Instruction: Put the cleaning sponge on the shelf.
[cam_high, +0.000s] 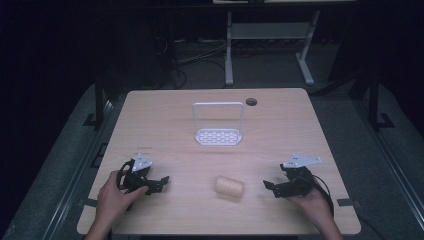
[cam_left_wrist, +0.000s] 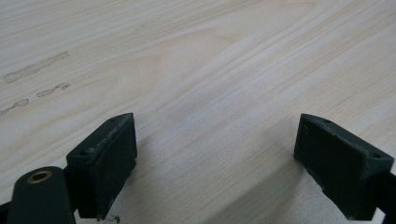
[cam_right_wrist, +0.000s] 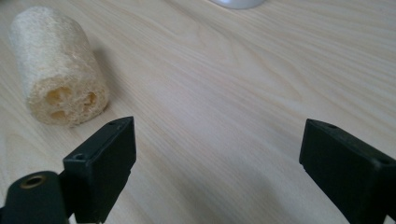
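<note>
Pale loofah (cam_high: 229, 186) lies on the table (cam_high: 200, 215) between both tools, nearer the right tool (cam_high: 270, 186); both are released.

Left hand (cam_high: 116, 196): I see it entering from the bottom edge, wrapped around the rear of the left gripper (cam_high: 159, 183), jaws pointing to the right, toward the other hand. In the left gripper view its two black jaws stand wide apart, nothing between them.

Right hand (cam_high: 312, 202): I see it entering from the bottom edge, cupped under the right gripper (cam_high: 270, 186), jaws pointing left. In the right gripper view its jaws are likewise spread wide, gap empty. Grey three-cornered plate tops each gripper.
</note>
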